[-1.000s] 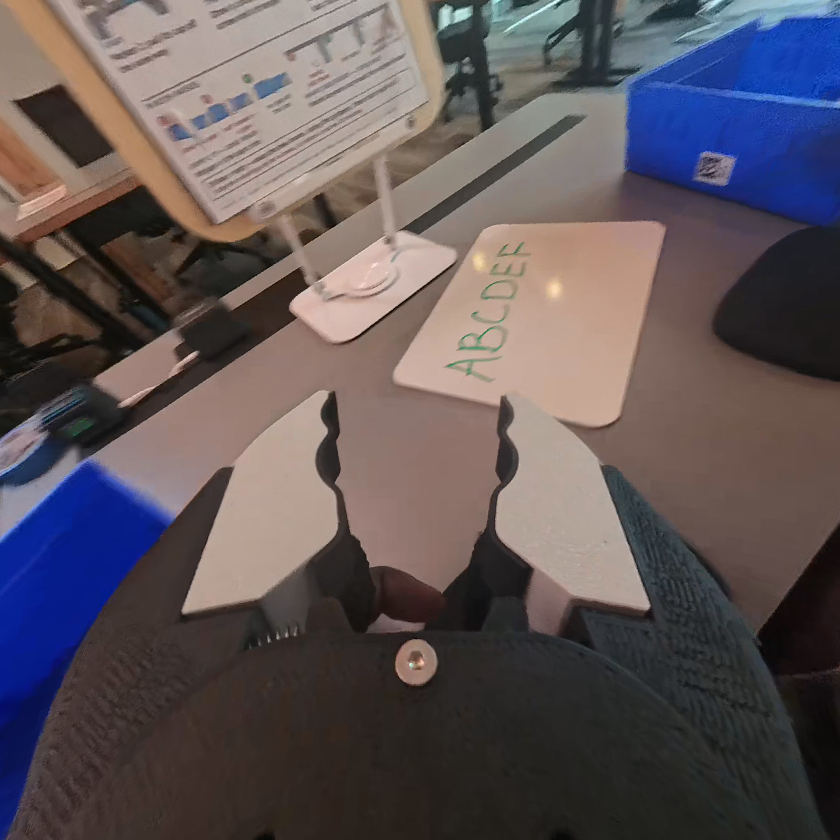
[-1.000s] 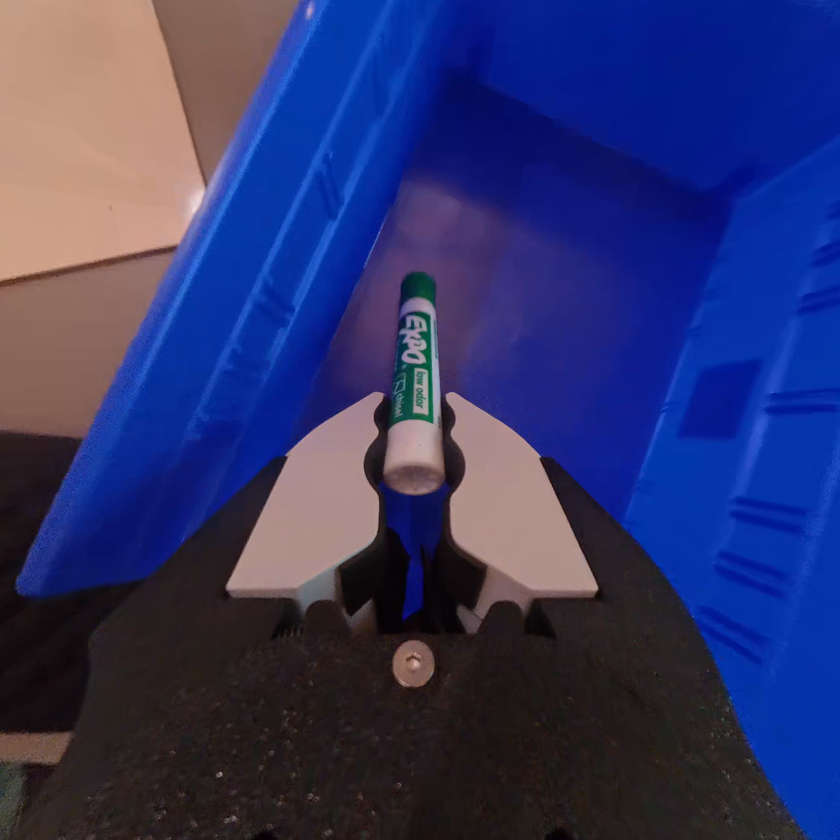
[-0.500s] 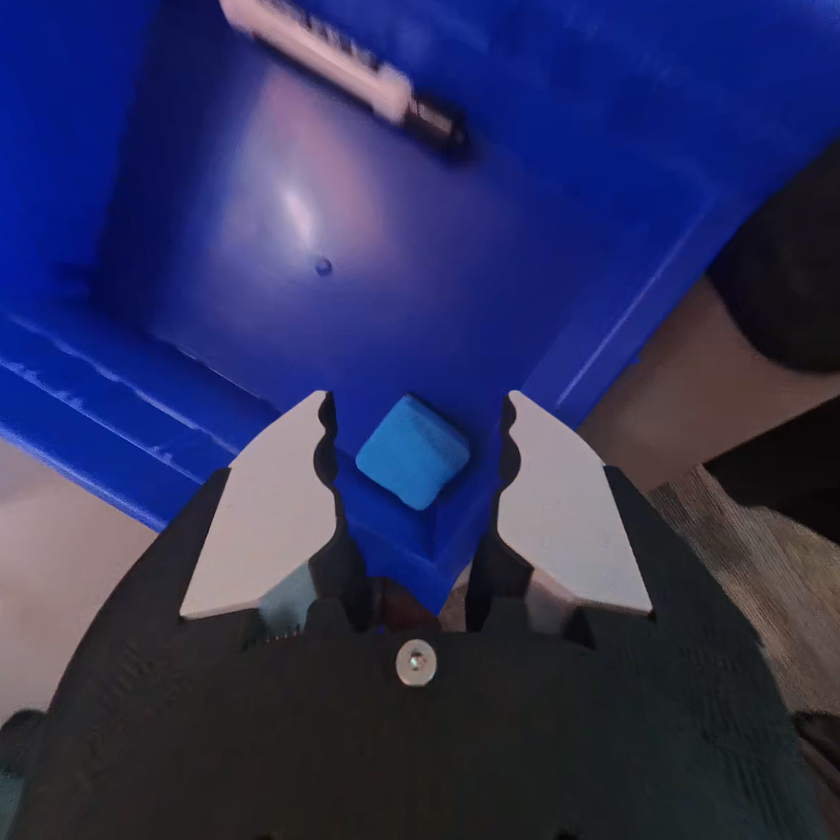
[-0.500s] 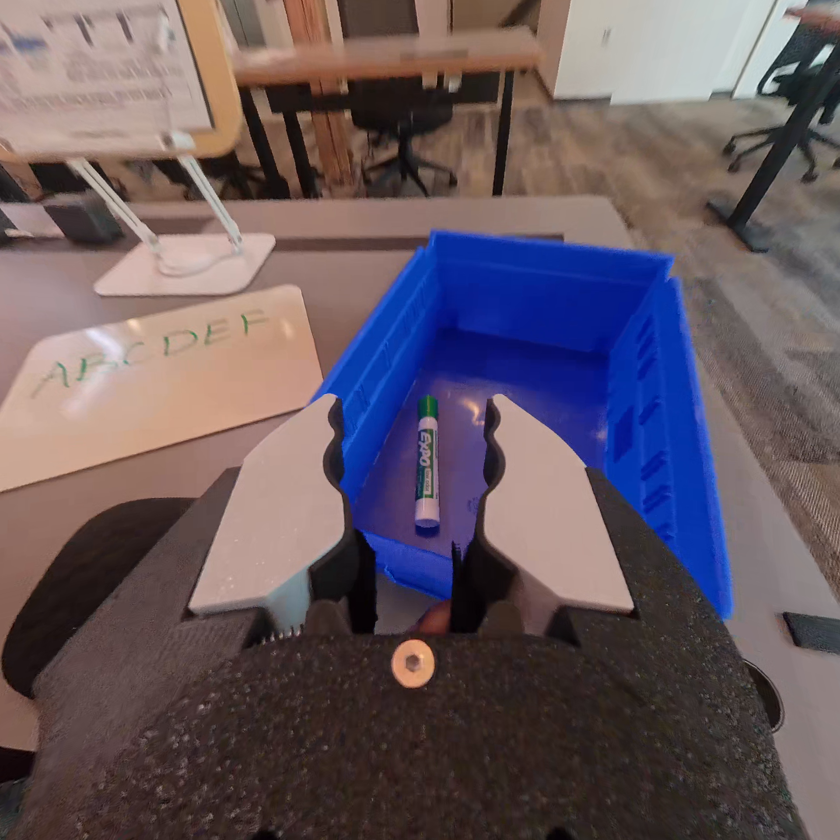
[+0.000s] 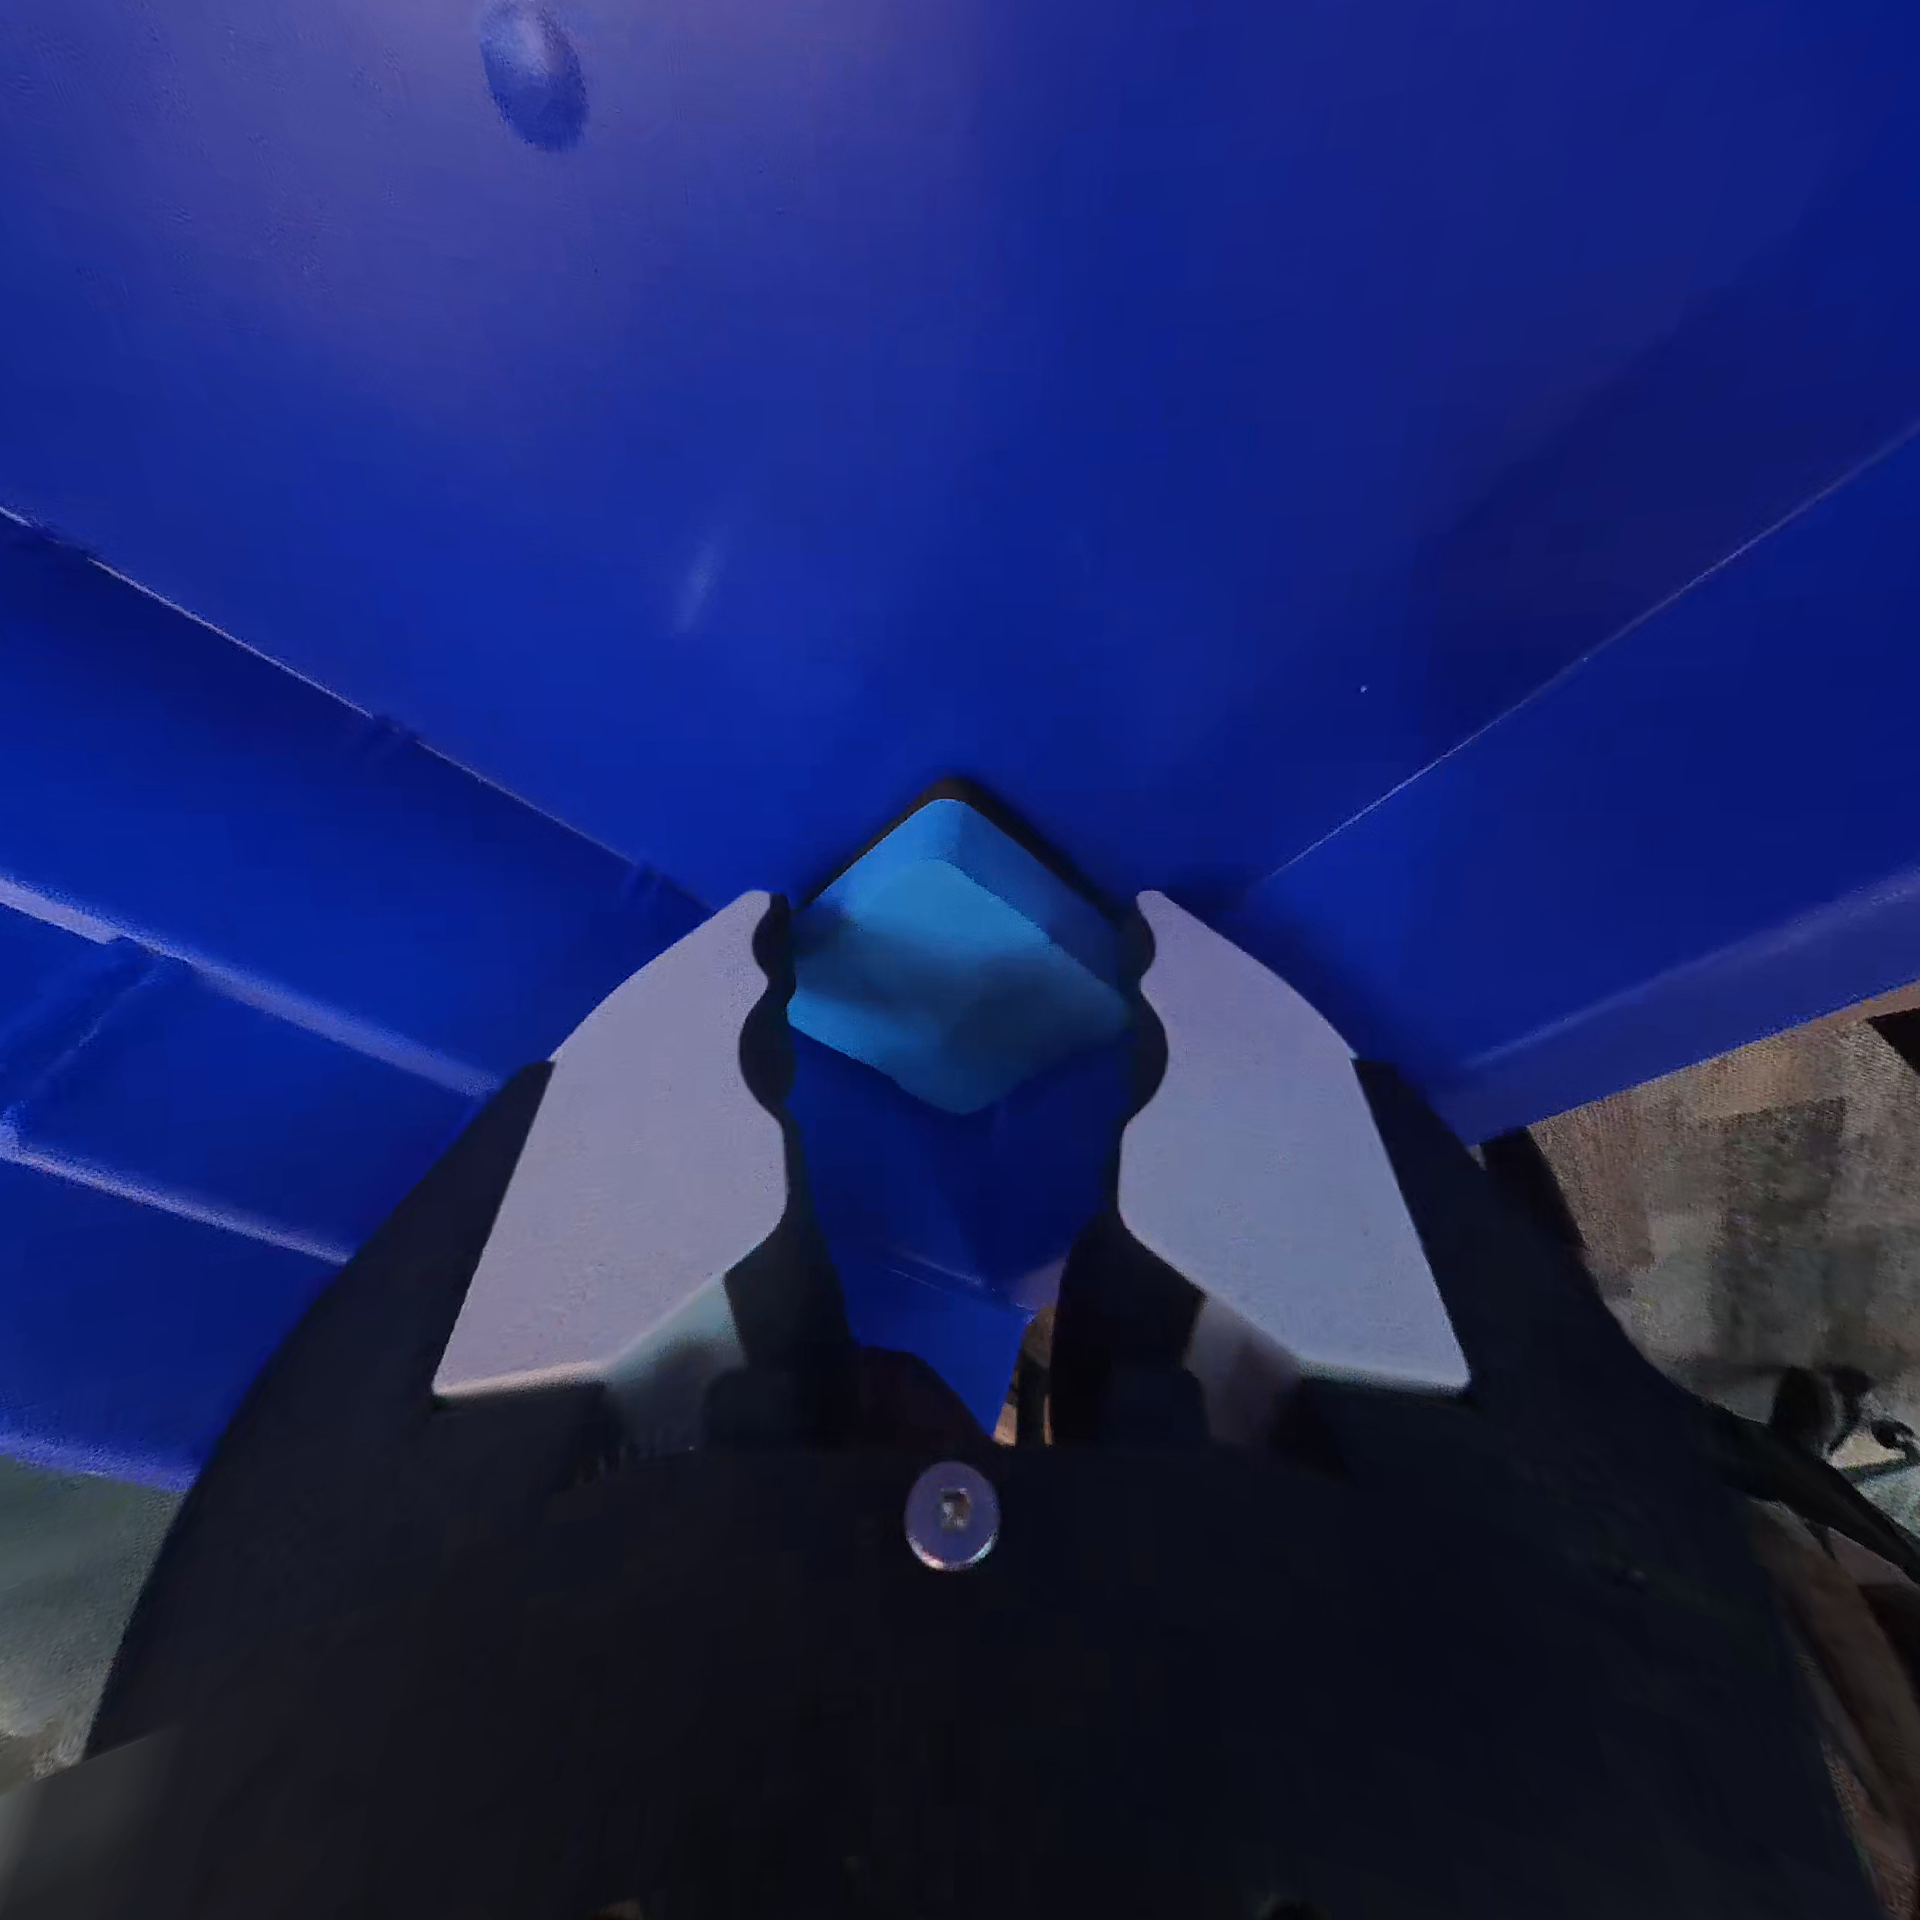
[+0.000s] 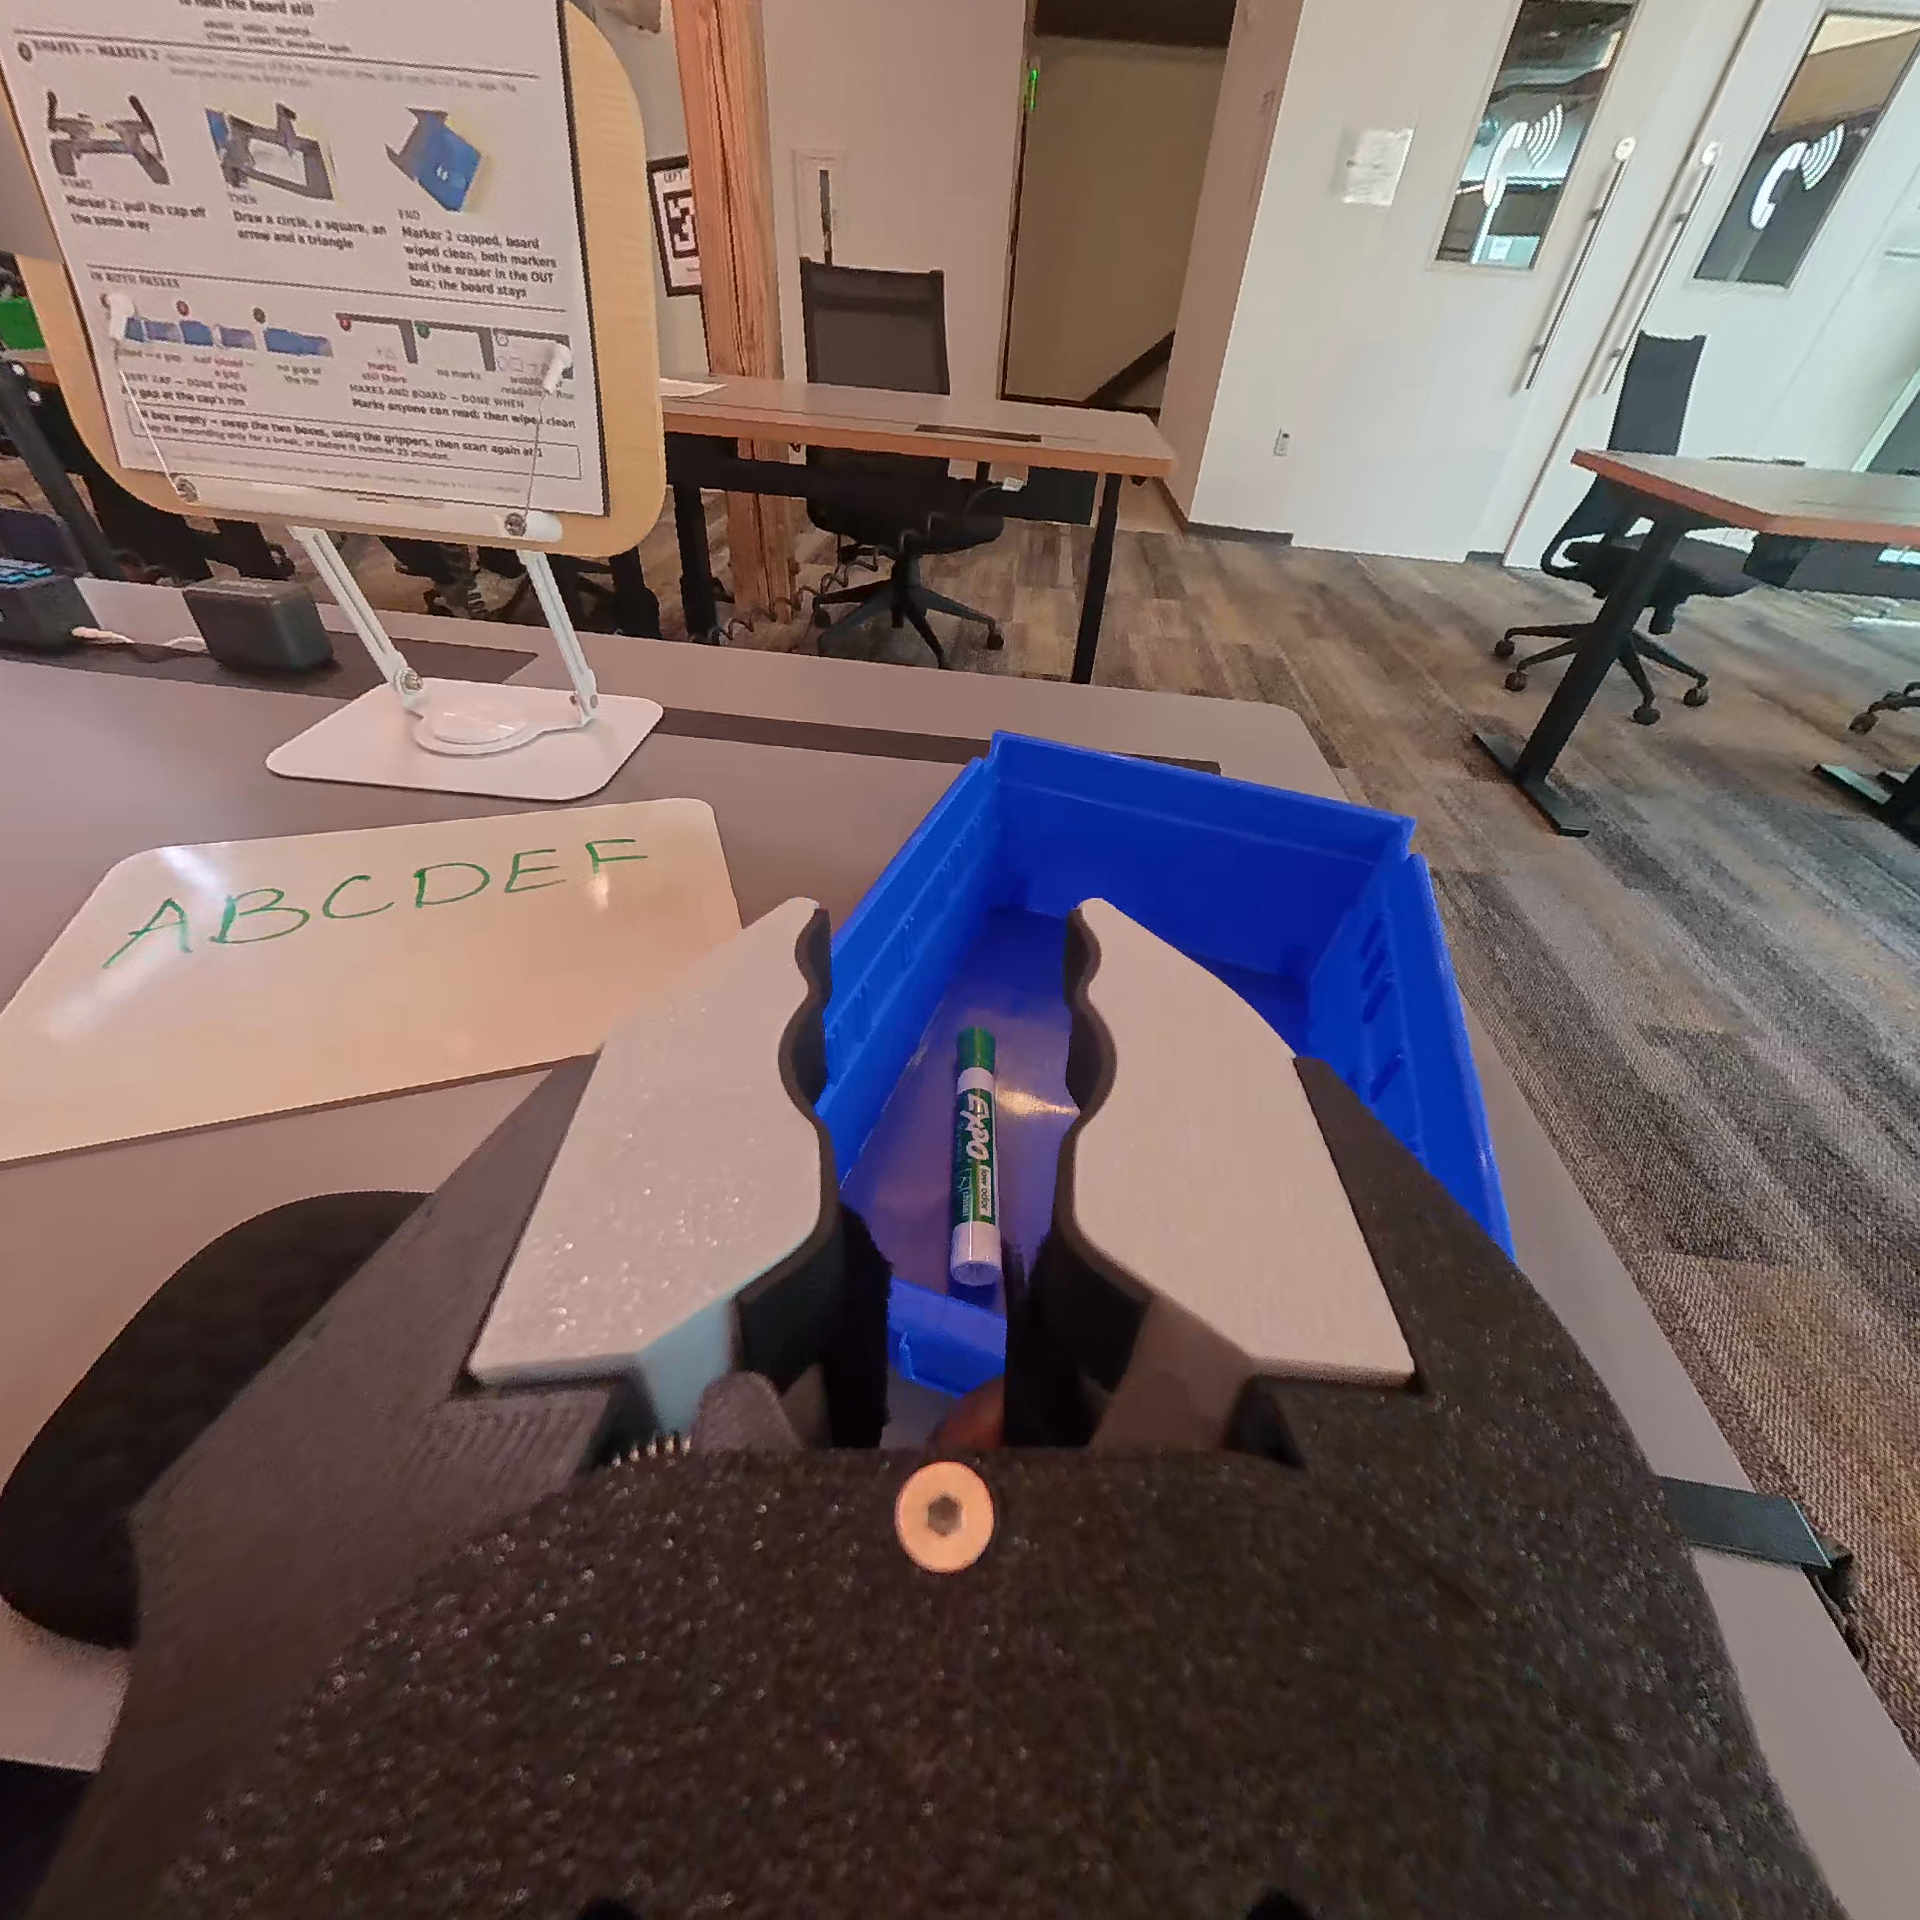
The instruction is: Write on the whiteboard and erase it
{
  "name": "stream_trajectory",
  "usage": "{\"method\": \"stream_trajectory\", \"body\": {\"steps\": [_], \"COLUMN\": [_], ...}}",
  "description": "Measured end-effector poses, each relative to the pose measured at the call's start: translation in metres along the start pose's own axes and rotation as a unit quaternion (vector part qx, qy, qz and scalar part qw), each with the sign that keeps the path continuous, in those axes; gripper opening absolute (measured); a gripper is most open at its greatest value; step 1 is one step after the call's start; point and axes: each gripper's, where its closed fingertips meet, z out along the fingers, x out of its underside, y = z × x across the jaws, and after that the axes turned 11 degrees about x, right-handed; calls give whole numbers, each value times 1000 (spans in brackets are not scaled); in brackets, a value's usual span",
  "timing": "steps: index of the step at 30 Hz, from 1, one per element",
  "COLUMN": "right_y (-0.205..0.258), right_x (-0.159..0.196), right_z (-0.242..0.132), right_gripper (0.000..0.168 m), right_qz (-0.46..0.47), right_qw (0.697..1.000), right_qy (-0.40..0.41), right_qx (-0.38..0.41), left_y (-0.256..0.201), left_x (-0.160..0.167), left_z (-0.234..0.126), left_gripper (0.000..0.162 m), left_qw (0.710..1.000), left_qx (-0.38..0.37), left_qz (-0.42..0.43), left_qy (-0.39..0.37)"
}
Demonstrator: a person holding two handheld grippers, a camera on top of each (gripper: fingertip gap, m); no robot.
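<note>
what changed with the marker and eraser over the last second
The right tongs let go of the green-capped marker, leaving it in the blue plastic bin, and drew back open. The left tongs swung from the table into another blue bin, closing around the light blue eraser block. The white whiteboard stays written on.

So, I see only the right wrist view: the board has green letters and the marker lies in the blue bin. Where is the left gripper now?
Observer: The left gripper is down inside another blue bin.
Operator: Is the eraser there?
Observer: Yes, a light blue eraser lies in that bin's corner, between the fingers.
Operator: Is it gripped?
Observer: The fingers stand at both its sides; I cannot tell if they press it.
</note>
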Motion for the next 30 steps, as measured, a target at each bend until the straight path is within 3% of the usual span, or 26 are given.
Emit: {"method": "stream_trajectory", "body": {"steps": [5, 8, 10, 12, 14, 15, 17, 20, 22, 25, 28, 30], "right_y": [6, 41, 88, 147, 212, 245, 308, 383, 416, 442, 443, 435], "right_x": [4, -10, -25, -41, -55, -60, -64, -60, -52, -41, -35, -36], "right_z": [3, 4, 0, -11, -26, -34, -51, -69, -69, -62, -55, -51], "right_gripper": [42, 42, 46, 55, 64, 69, 78, 82, 83, 82, 57, 56], "right_qz": [-6, -26, -49, -84, -127, -145, -177, -220, -256, -291, -306, -298], "right_qw": [1000, 998, 987, 962, 923, 900, 854, 789, 765, 756, 758, 764], "right_qy": [5, -27, -69, -125, -191, -220, -249, -259, -255, -249, -259, -269], "right_qx": [0, -57, -135, -226, -308, -347, -422, -512, -533, -531, -515, -506], "left_y": [-4, -3, -22, -73, -136, -164, -213, -267, -293, -316, -328, -329], "left_x": [-14, -39, -67, -89, -100, -105, -117, -137, -147, -157, -162, -165], "left_z": [-17, -74, -136, -198, -235, -243, -242, -225, -215, -206, -201, -206], "left_gripper": [58, 58, 58, 57, 57, 57, 57, 57, 57, 57, 57, 55], "left_qw": [996, 970, 911, 818, 737, 710, 688, 688, 690, 692, 694, 685], "left_qx": [-22, -70, -69, 7, 121, 170, 246, 302, 320, 330, 336, 340], "left_qz": [45, 34, 49, 109, 177, 207, 263, 323, 355, 387, 405, 400], "left_qy": [-76, -231, -403, -565, -641, -651, -630, -575, -543, -512, -491, -505]}}
